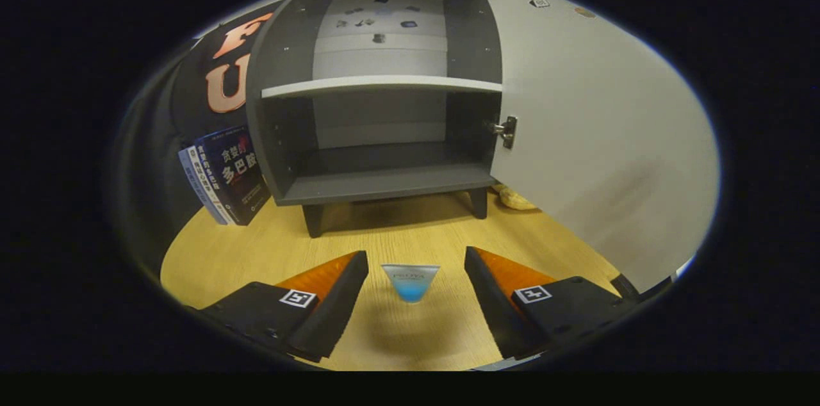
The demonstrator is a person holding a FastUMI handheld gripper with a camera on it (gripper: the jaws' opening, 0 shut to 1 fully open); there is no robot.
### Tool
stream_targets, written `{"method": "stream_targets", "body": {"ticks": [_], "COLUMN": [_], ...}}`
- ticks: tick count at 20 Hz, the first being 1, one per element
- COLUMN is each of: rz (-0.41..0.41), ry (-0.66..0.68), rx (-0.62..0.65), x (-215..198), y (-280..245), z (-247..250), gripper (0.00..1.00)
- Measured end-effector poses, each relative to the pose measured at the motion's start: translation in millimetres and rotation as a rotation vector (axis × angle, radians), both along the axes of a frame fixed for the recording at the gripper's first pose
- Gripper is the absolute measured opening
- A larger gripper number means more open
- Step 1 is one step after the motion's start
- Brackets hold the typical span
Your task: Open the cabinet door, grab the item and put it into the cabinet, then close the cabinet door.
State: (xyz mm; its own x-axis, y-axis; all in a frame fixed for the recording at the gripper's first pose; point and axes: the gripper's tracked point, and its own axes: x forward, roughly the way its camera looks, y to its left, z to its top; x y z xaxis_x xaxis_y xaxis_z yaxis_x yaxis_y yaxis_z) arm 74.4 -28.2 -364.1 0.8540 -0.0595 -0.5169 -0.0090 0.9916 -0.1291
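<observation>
A few books (pixel 224 175) stand leaning against the left outer wall of the cabinet (pixel 282 73), toward the tabletop's (pixel 211 252) left edge. The cabinet itself sits at the back of the tabletop on short dark legs, its inside bare, with a pale shelf (pixel 381 86) dividing top from bottom. Nearer the front edge, the gripper (pixel 415 291) has its fingers spread wide apart, and the small blue-and-clear tapered item (pixel 410 282) rests on the wood between them, touched by neither. To the right the white cabinet door (pixel 596 137) stands swung fully open, a yellowish object (pixel 516 199) lying on the tabletop just under its hinge side.
</observation>
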Motion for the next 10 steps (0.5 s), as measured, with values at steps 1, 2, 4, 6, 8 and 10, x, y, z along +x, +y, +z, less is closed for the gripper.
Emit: {"method": "stream_targets", "body": {"ticks": [1, 2, 4, 6, 8, 10], "rz": [0.003, 0.004, 0.008, 0.021, 0.018, 0.016], "ry": [0.018, 0.037, 0.066, 0.094, 0.117, 0.126], "rx": [0.001, 0.001, 0.001, 0.000, -0.007, -0.008], "x": [-0.1, -0.4, 0.7, 1.1, 1.4, 2.2], "y": [-1.4, -1.4, -1.6, -0.6, -3.8, -5.5], "z": [-9.0, -17.9, -32.1, -44.5, -53.6, -58.0], "gripper": [0.97, 0.97, 0.97, 0.97, 0.92, 0.77]}}
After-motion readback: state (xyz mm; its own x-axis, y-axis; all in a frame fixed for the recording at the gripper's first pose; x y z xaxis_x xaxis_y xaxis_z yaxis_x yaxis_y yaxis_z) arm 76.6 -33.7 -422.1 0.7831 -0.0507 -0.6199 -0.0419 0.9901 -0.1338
